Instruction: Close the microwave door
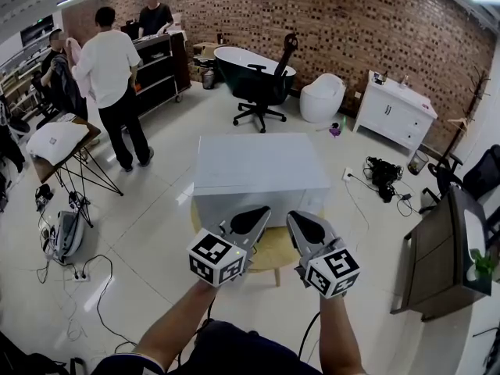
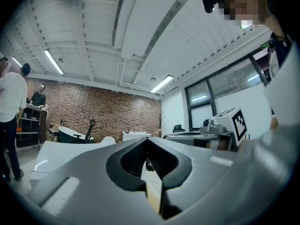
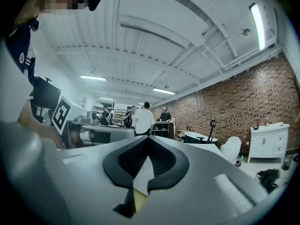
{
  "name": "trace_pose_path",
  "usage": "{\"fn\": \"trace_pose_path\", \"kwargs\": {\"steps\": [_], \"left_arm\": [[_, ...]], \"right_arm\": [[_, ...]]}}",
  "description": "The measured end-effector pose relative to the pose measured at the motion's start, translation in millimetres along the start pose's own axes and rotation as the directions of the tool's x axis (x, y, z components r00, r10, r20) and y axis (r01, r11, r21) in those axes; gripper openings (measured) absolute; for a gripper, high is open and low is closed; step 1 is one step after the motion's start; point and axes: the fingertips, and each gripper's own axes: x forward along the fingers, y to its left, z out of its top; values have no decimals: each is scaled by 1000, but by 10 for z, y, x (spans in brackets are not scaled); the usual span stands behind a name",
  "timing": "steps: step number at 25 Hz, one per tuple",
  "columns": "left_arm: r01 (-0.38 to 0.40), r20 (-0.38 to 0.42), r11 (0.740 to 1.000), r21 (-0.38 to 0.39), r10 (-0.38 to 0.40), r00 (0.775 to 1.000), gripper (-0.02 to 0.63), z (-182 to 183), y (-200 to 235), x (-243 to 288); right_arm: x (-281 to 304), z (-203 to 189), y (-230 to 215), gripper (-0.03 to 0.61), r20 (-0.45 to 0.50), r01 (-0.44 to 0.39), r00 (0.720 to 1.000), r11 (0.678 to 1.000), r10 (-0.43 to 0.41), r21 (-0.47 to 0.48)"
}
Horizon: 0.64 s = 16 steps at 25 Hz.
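Though close, microwave (image 1: 260,169) just beyond both grippers (image 1: 264,212) (image 1: 292,218).

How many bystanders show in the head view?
3. A person in a white shirt stands at left; a person in dark clothes half-hidden beside them; a third person behind the shelf cart at back. More may be hidden.
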Motion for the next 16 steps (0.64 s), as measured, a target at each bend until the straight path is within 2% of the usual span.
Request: {"fn": "trace_pose_path", "kwargs": {"steps": [16], "left_arm": [[-11,7,1000,1,11,1000,11,39,-63,-102]], "right_arm": [[-44,66,107,0,14,-21,1000,1000,21,-4]]}}
